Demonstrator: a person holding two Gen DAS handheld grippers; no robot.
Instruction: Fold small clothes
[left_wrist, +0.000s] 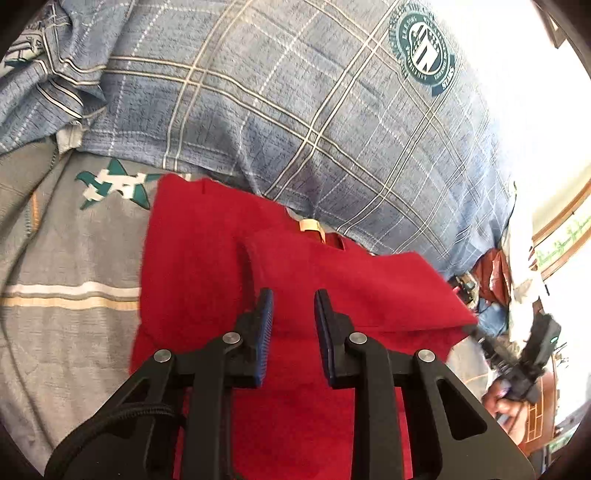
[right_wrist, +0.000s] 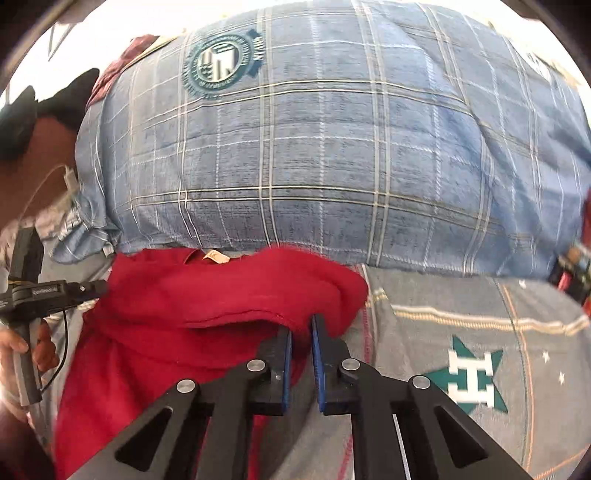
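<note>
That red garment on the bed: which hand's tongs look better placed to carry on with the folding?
The right. The right tongs are shut on the hem of the red garment, lifting a fold. The left tongs hover over flat cloth, pinching nothing.

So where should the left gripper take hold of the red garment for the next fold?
Probably the raised folded edge of the red garment, just ahead of the left gripper. It stands proud of the layer beneath, so come in low from the near side, one finger under.
</note>
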